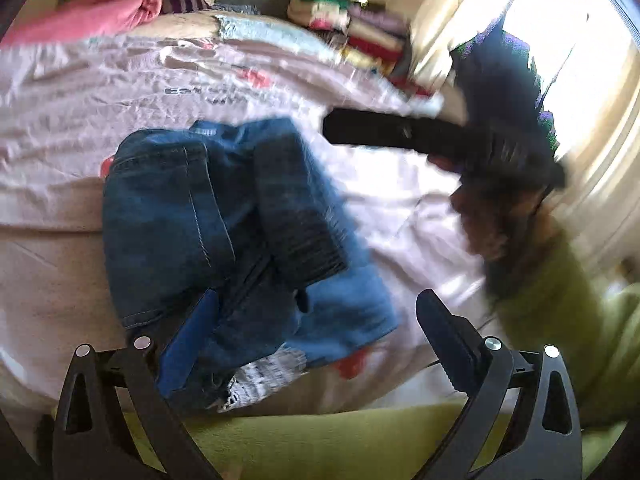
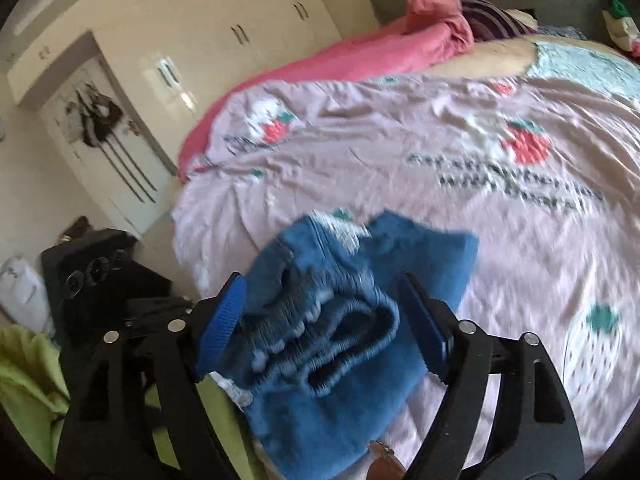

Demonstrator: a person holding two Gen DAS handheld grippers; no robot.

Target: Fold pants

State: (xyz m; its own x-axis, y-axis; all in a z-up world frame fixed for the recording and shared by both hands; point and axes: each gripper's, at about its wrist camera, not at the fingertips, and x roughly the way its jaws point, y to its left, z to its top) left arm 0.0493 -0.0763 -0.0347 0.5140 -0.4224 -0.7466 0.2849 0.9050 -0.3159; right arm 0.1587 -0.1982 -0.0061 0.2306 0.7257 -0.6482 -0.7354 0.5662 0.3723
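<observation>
The blue denim pants [image 1: 224, 232] lie bunched in a partly folded heap on the pink strawberry bedsheet [image 1: 80, 120]. My left gripper [image 1: 320, 336] is open, its fingers spread either side of the near end of the pants and just above them. In the left wrist view the right gripper [image 1: 384, 132] shows as a dark bar over the bed, beyond the pants. In the right wrist view the pants [image 2: 340, 320] lie between the spread fingers of my right gripper [image 2: 324, 312], elastic waistband facing me. That gripper is open. Both views are blurred.
A pink blanket [image 2: 360, 52] and a striped cloth [image 2: 496, 20] lie at the head of the bed. Stacked folded clothes [image 1: 352, 28] sit at its far side. White wardrobes [image 2: 180, 52] and dark bags [image 2: 100, 272] stand left of the bed. My green sleeve [image 1: 568, 340] is at the right.
</observation>
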